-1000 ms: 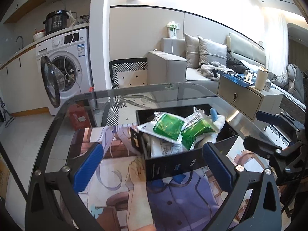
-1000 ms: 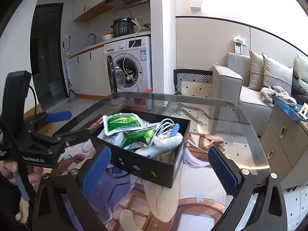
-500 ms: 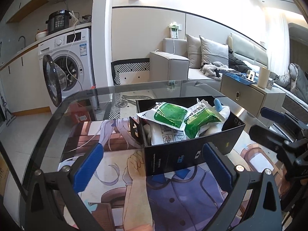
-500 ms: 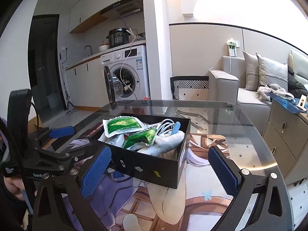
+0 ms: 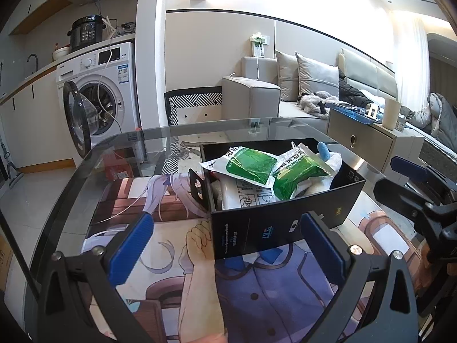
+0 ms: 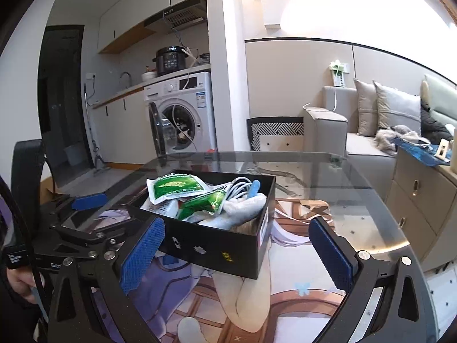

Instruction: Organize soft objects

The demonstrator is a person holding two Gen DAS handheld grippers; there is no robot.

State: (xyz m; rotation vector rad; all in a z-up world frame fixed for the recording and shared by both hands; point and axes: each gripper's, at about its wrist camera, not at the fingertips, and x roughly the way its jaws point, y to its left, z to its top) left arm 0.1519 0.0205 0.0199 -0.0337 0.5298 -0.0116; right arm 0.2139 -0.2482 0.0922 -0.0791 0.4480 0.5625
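A black box (image 5: 274, 228) (image 6: 217, 253) stands on the glass table. Inside it lie two green pouches (image 5: 251, 164) (image 6: 177, 184), a second one (image 5: 297, 174) (image 6: 202, 203), a white plush toy with a blue ear (image 5: 331, 160) (image 6: 242, 208), a white cable (image 6: 240, 185) and a white bag (image 5: 245, 197). My left gripper (image 5: 225, 253) is open and held back from the box's near wall, nothing between its blue pads. My right gripper (image 6: 238, 253) is open too, on the box's other side, empty. Each gripper shows at the edge of the other's view.
A printed anime mat (image 5: 177, 245) (image 6: 288, 294) covers the glass table (image 5: 85, 165) (image 6: 357, 177). Beyond stand a washing machine (image 5: 100, 97) with its door open, a patterned chair (image 5: 195, 108), a grey sofa (image 5: 285, 97) and a drawer cabinet (image 5: 371, 143).
Both grippers have pulled back and risen a little from the box, so it sits lower and farther in the views. The box and its contents stay put.
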